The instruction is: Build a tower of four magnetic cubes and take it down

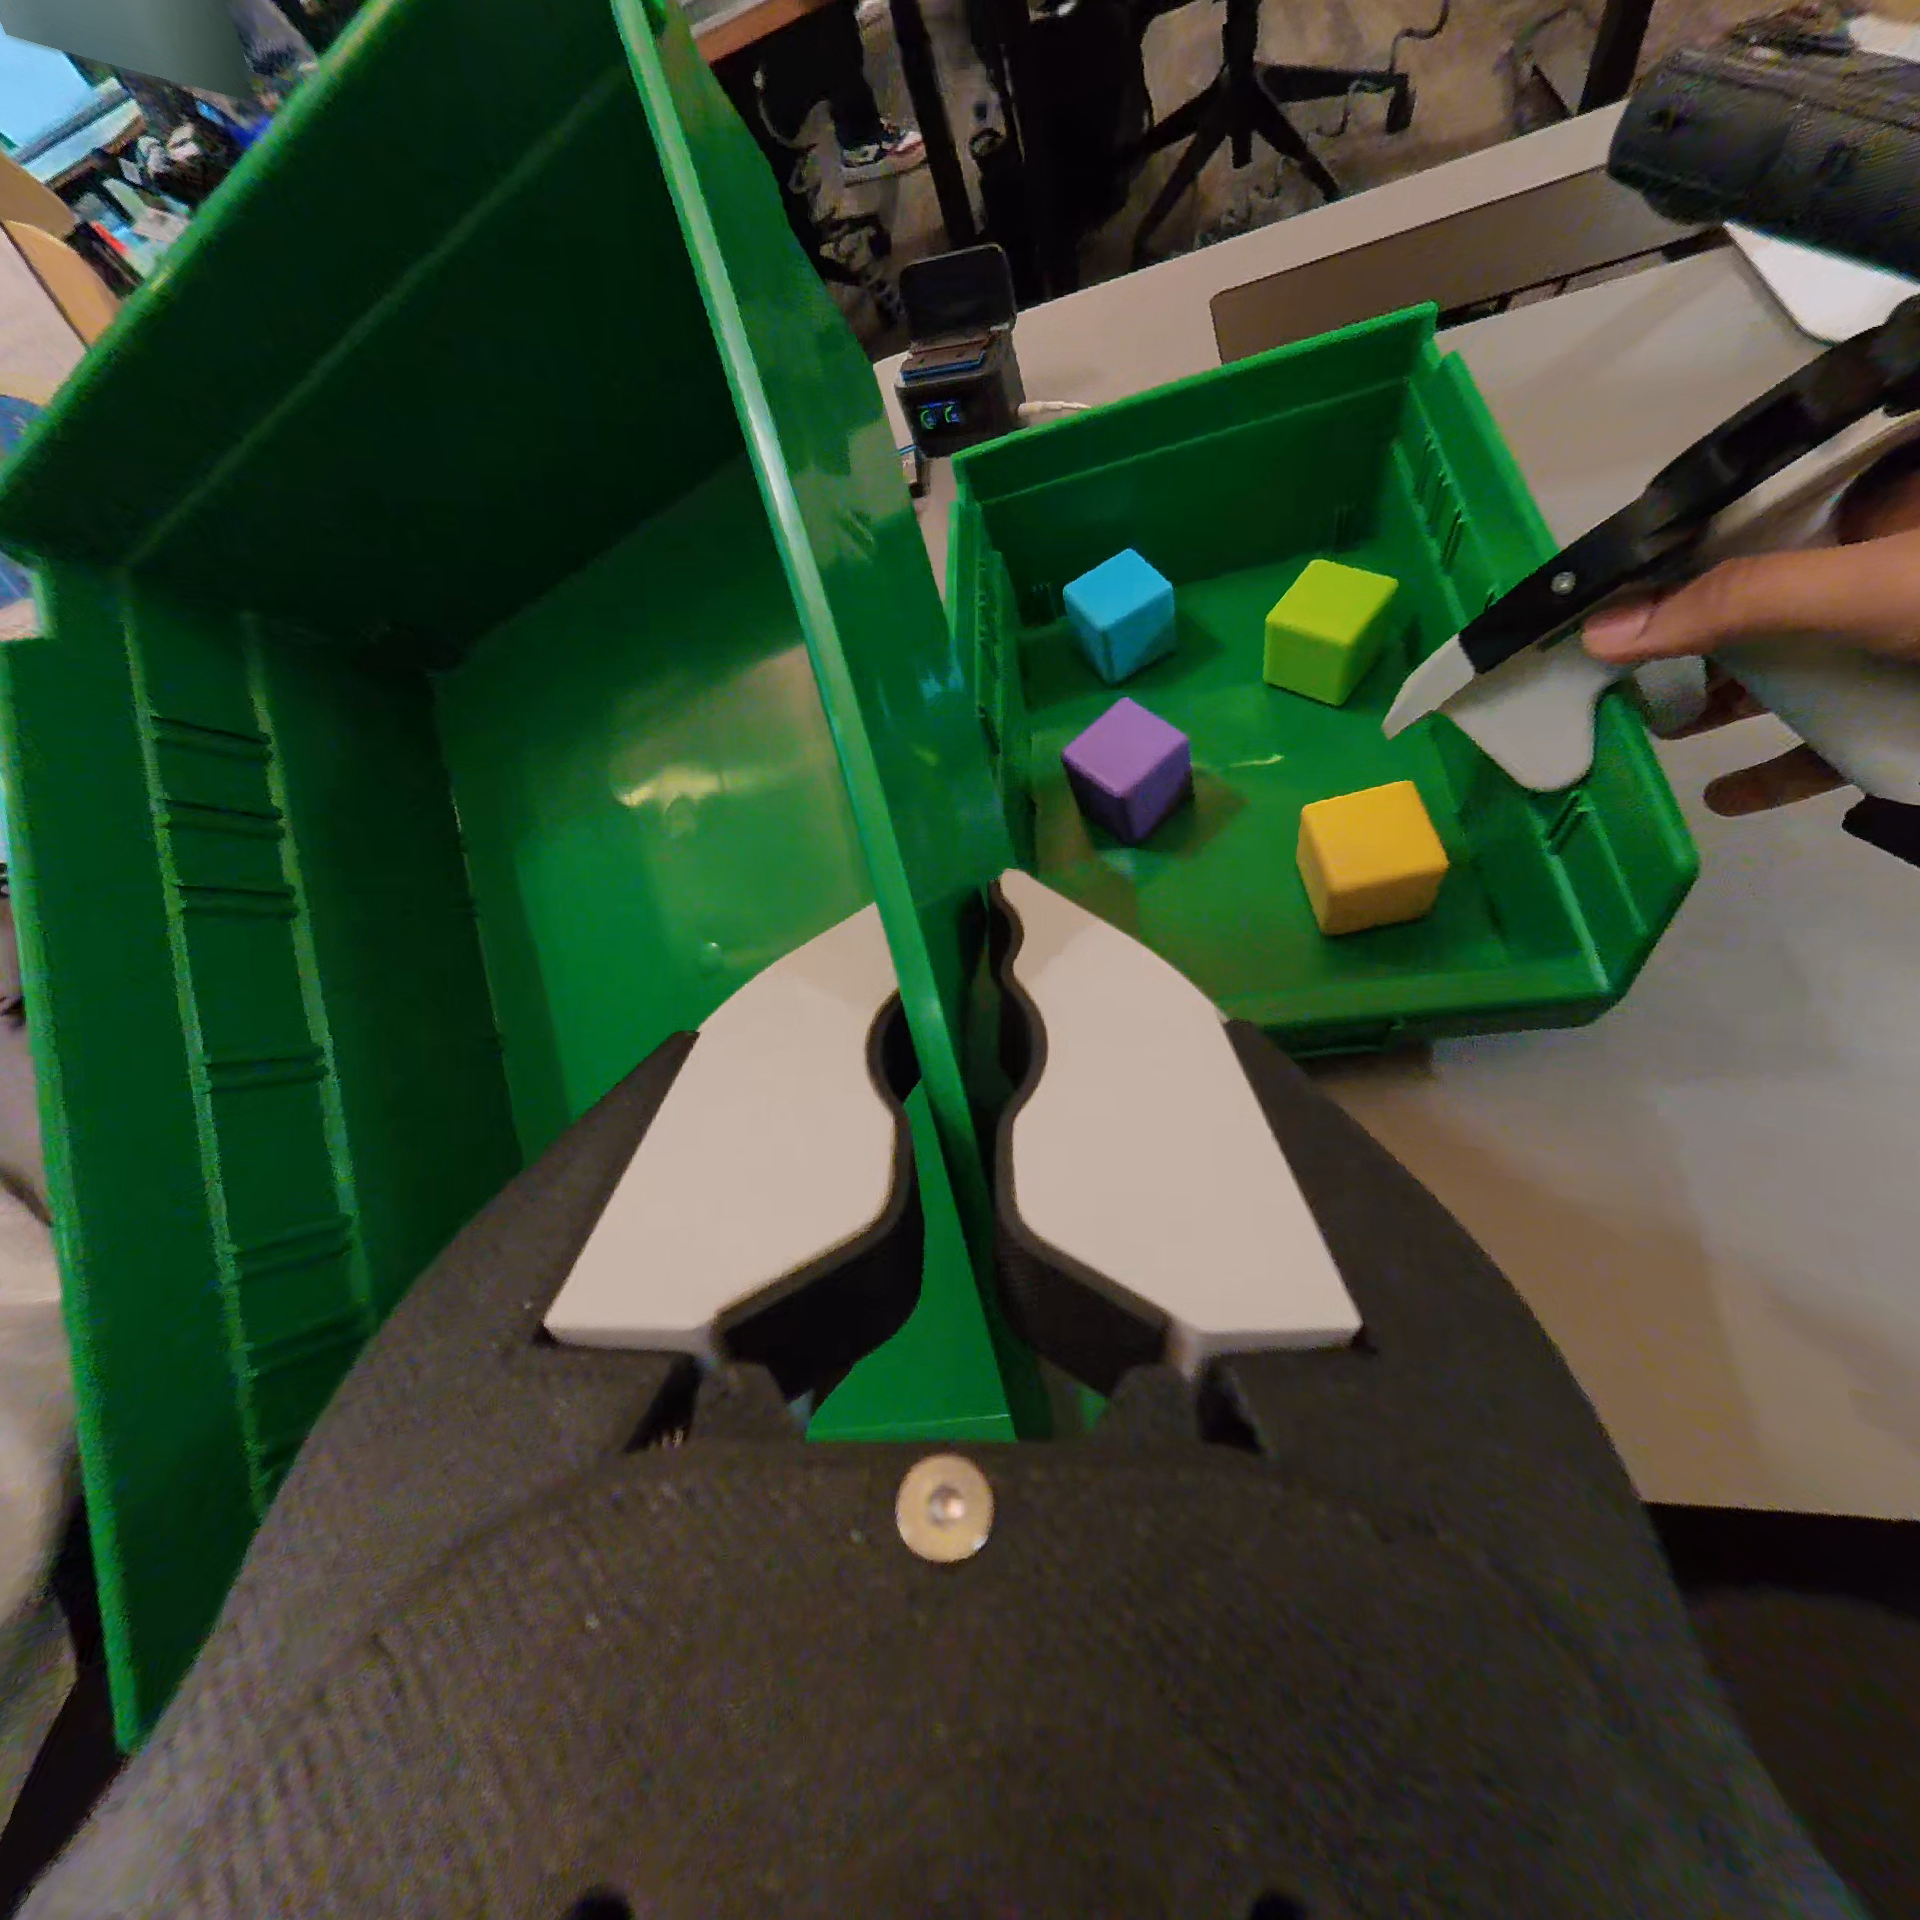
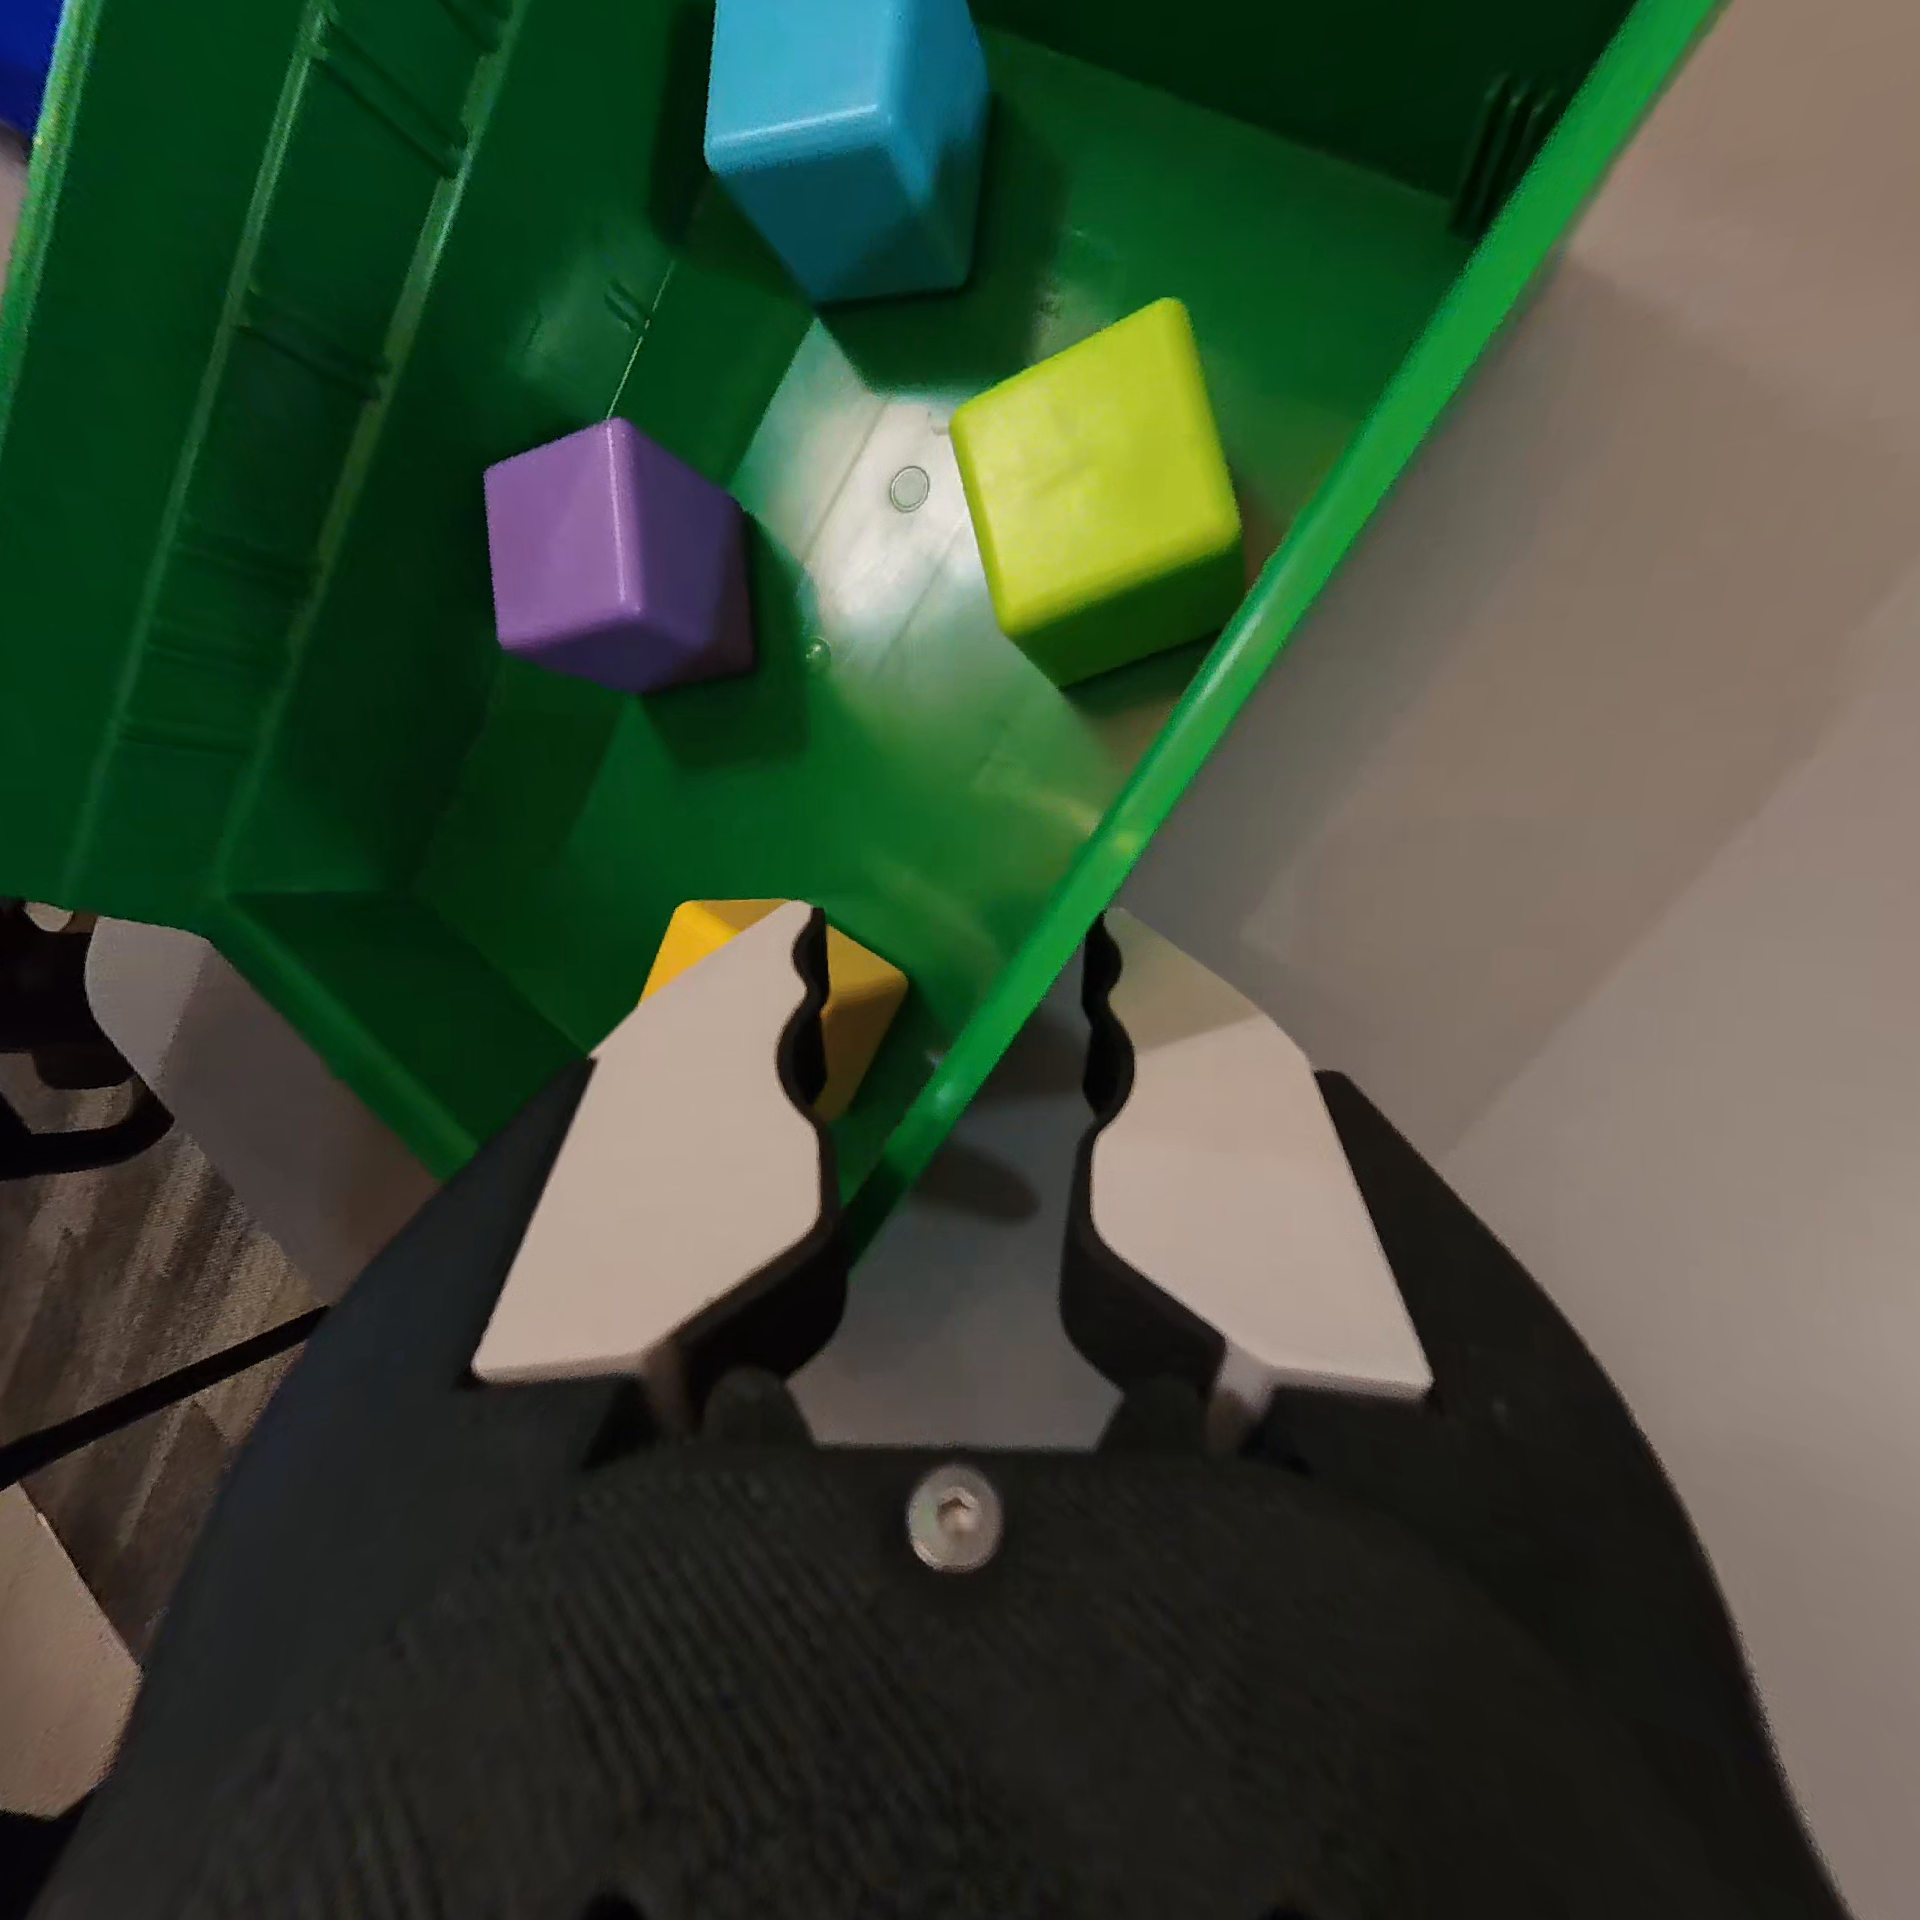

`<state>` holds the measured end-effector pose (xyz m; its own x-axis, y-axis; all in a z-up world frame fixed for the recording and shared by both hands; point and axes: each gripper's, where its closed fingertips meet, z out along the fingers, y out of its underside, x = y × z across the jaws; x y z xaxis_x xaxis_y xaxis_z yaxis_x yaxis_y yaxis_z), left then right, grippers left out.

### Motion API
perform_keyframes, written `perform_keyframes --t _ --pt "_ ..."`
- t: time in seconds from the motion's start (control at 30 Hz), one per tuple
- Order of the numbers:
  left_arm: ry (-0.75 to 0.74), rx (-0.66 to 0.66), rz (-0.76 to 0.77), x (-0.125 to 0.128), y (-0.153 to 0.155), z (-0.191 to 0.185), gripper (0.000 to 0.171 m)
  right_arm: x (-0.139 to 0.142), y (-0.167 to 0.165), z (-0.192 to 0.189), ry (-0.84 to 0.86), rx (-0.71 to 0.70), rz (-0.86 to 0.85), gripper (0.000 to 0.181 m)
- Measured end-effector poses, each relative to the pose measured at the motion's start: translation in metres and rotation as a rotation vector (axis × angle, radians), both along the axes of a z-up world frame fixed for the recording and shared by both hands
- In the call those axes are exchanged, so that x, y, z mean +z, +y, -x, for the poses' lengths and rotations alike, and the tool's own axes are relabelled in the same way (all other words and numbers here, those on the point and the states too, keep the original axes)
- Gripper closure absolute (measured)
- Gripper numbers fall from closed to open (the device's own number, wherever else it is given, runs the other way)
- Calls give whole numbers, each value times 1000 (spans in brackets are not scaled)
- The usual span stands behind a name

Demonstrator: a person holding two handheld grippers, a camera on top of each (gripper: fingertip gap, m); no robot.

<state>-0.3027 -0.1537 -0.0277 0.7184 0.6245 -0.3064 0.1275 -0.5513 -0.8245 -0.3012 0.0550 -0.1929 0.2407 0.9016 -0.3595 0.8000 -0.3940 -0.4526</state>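
The left gripper [image 1: 951,1049] has its jaws nearly closed, while the right gripper [image 2: 956,1023] has them parted.

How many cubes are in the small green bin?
4. In the bin: blue cube far left, lime cube far right, purple cube near left, yellow cube near right. None looks hidden.

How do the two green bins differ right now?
The near green bin is tipped up with nothing showing inside, its wall clamped in the left gripper. The far green bin lies flat on the table with four cubes inside; the open right gripper straddles its wall. Both are ribbed green plastic.
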Motion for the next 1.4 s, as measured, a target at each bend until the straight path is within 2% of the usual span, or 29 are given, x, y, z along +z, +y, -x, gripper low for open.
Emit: perform_keyframes --t 0.1,0.2,0.27,0.37,0.53,0.73,0.8,0.83,0.93,0.97,1.03,1.13,1.2,1.3,1.4 --pt "0 -16 -8 3 2 -6 161 2 -2 -1 4 8 30 130" --pt "9 -39 -22 11 6 -14 161 20 -9 -9 53 38 114 124" --pt "10 -73 -21 17 12 -26 161 39 -4 -20 118 64 79 133" --pt "-4 -159 -44 30 26 -54 161 70 9 -52 221 106 -21 134" --pt "6 -352 -68 45 75 -111 162 105 34 -148 367 77 17 131" --pt "-64 -704 -35 40 175 -214 162 95 119 -289 464 -180 3 131" --pt "-105 -816 -20 30 214 -254 162 85 156 -338 479 -281 -85 131" --pt "-118 -865 -12 23 236 -273 162 82 178 -364 498 -347 -158 137" --pt "-133 -956 17 -12 306 -323 162 76 249 -447 578 -564 -443 150" --pt "-139 -973 42 -27 330 -337 161 71 269 -471 557 -624 -485 151" --pt "-193 -998 81 -56 374 -362 161 63 292 -505 542 -710 -465 151" --pt "-278 -1042 158 -90 424 -399 164 54 305 -532 581 -813 -390 149" --pt "-190 -1042 217 -104 451 -414 163 42 301 -538 559 -820 -339 146" --pt "-200 -1075 266 -125 482 -442 164 29 293 -545 493 -806 -349 143" --pt "-199 -1126 323 -144 498 -469 160 23 283 -552 452 -792 -373 141"
